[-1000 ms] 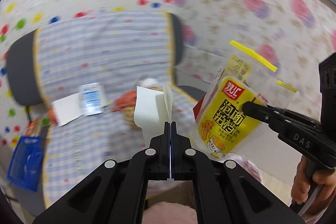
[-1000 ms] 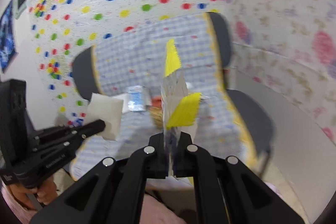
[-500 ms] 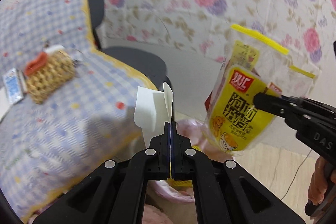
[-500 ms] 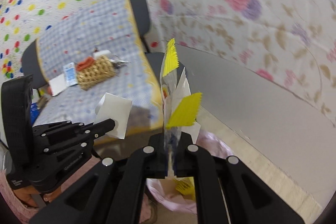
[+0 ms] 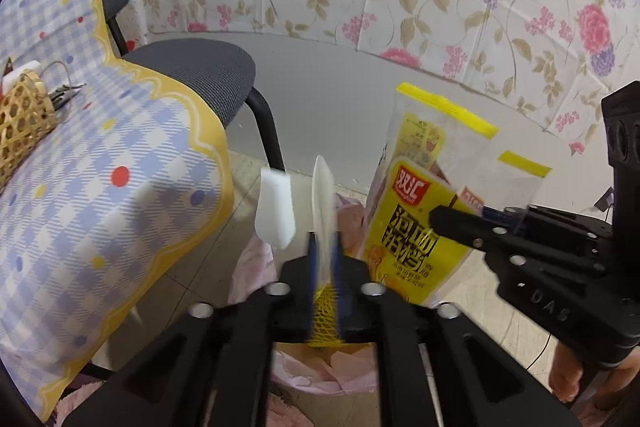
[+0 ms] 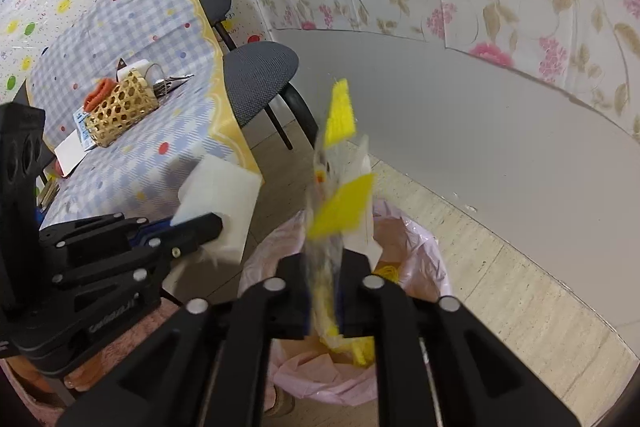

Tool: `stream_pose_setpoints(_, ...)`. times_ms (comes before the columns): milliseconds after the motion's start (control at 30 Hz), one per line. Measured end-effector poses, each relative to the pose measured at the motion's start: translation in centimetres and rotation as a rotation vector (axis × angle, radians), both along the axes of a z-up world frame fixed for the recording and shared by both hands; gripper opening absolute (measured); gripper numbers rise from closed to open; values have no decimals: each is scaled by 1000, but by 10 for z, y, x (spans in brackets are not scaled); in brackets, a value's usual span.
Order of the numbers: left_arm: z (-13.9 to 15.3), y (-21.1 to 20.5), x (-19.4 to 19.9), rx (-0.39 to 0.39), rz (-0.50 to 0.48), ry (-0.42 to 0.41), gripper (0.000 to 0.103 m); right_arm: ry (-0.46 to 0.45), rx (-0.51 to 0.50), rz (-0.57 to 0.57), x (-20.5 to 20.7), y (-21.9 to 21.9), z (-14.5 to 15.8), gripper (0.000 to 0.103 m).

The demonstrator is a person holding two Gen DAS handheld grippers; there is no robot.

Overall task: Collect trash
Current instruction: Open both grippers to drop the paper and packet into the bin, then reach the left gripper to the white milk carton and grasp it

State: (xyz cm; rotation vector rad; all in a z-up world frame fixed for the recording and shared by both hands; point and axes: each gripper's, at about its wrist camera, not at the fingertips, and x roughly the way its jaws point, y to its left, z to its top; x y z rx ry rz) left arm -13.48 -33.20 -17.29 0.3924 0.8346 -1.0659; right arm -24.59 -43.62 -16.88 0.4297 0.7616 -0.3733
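Note:
My left gripper (image 5: pixel 325 247) holds a folded white paper (image 5: pixel 276 211) above a bin lined with a pink bag (image 5: pixel 320 375); its jaws stand a little apart with the paper still between them. My right gripper (image 6: pixel 325 267) holds a yellow and clear snack wrapper (image 6: pixel 338 183) over the same pink-bagged bin (image 6: pixel 416 247), its jaws also slightly apart. The wrapper shows in the left wrist view (image 5: pixel 416 227), held by the right gripper (image 5: pixel 452 223). The white paper shows in the right wrist view (image 6: pixel 218 195). Yellow trash lies inside the bin.
A table with a blue checked cloth (image 6: pixel 132 39) stands to the left, bearing a woven basket (image 6: pixel 120 107) and small packets. A grey chair (image 6: pixel 260 75) stands between table and floral wall. The floor is pale wood.
Both grippers swung right from the table to above the pink-bagged bin. The jaws of both have parted slightly around their trash.

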Motion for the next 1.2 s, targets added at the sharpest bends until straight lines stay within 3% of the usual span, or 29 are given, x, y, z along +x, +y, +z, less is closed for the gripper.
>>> stream_pose_setpoints(33, -1, -1, 2, -3, 3, 8, 38, 9, 0, -1, 2, -3, -3, 33)
stream_pose_setpoints(67, -1, -1, 4, -5, 11, 13, 55, 12, -3, -5, 3, -4, -5, 40)
stream_pose_setpoints(100, -1, 0, 6, -10, 23, 13, 58, 13, -13, -15, 3, -6, -6, 43)
stream_pose_setpoints(267, 7, 13, 18, -2, 73, 10, 59, 20, -36, -63, -8, -11, 5, 43)
stream_pose_setpoints(500, 45, 68, 40, 25, 266, -148, 59, -7, -164, -112, -27, -5, 61, 43)
stream_pose_setpoints(633, 70, 108, 59, 18, 394, -187, 59, -38, -198, -97, -22, 3, 90, 43)
stream_pose_setpoints(867, 114, 187, 96, -14, 601, -238, 59, -83, -189, 36, 20, 38, 114, 43)
stream_pose_setpoints(1067, 120, 239, 128, 36, 728, -249, 59, -85, -162, 162, 80, 77, 109, 43)
stream_pose_setpoints(1200, 122, 269, 144, 53, 785, -245, 59, -85, -171, 221, 111, 97, 110, 32)
